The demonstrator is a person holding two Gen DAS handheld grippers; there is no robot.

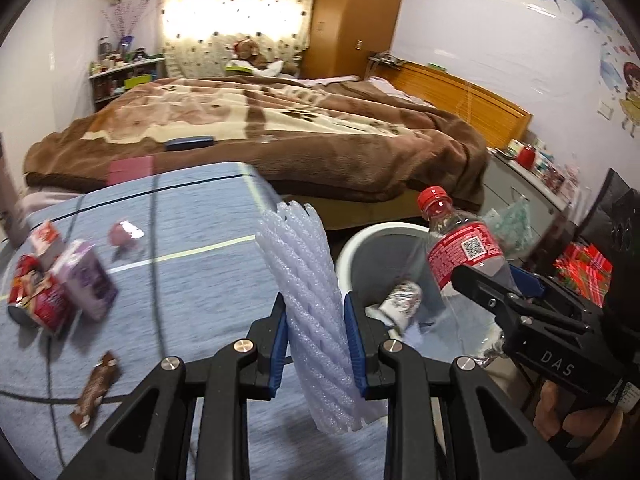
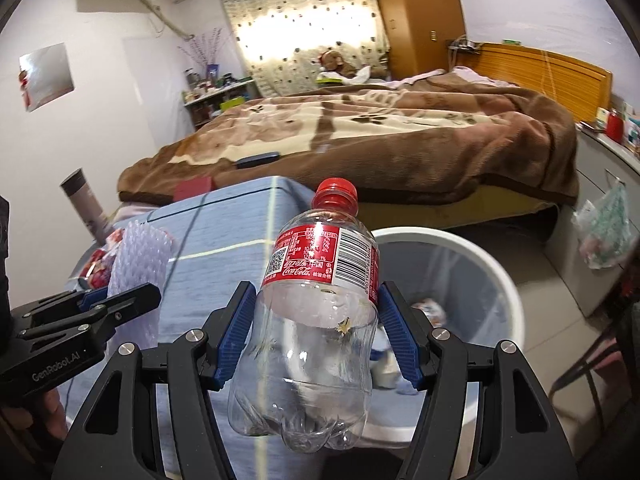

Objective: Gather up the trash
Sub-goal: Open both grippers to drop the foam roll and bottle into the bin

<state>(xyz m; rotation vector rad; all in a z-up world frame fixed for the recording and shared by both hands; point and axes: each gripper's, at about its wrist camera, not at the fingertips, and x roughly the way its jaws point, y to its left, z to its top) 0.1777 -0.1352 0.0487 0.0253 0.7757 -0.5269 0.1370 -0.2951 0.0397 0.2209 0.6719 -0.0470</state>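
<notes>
My left claw is clamped on a white foam sleeve, pinched at its middle so it stands upright between the blue pads. My right claw squeezes an empty cola bottle around its waist, cap up, so the soft plastic does not slip out. I hold both pieces at the edge of the bench, near the white bin on the floor beside it, which already has some scraps at the bottom. I judge both loads are about ready to drop in. More trash waits on the blue cloth: a red can, a purple carton, a brown wrapper and a pink wrapper.
</notes>
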